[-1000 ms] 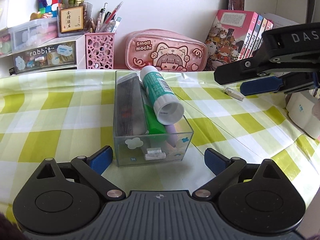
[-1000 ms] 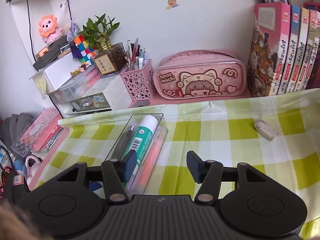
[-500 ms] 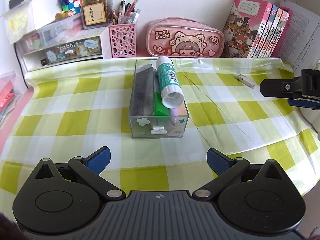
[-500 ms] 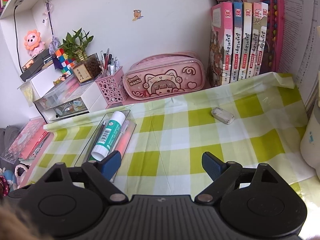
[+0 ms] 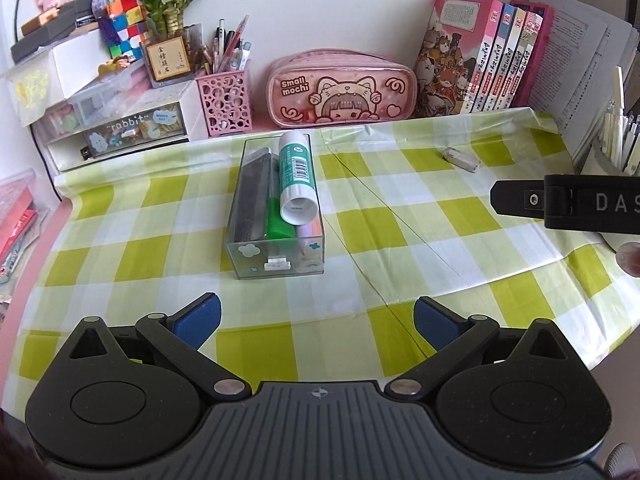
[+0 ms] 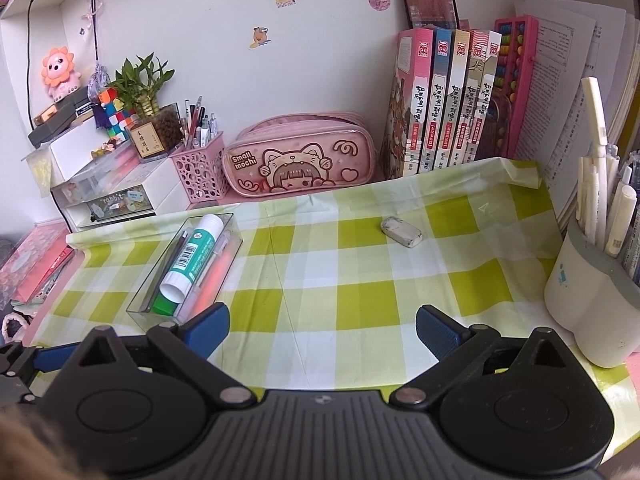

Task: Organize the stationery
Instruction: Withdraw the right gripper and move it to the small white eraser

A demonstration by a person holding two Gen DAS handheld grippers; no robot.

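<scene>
A clear plastic box [image 5: 276, 258] [image 6: 140, 304] lies on the green-checked tablecloth. In it are a green-and-white glue stick [image 5: 295, 178] [image 6: 192, 256], a dark pen case, a green marker and pastel pens. A white eraser [image 5: 461, 159] [image 6: 401, 232] lies loose on the cloth at the back right. My left gripper [image 5: 316, 322] is open and empty, well in front of the box. My right gripper [image 6: 322, 330] is open and empty, to the right of the box; its body shows at the right edge of the left wrist view [image 5: 560, 202].
A pink pencil case [image 5: 342, 92], a pink pen holder [image 5: 224, 106], small drawers [image 5: 132, 132] and upright books [image 5: 488, 52] line the back wall. A white pen cup [image 6: 596, 292] stands at the right edge. Pink items lie off the cloth at the left.
Both grippers have drawn back and up from the box, so more of the desk shows. The right gripper's jaws have opened wider. The box and eraser have not moved.
</scene>
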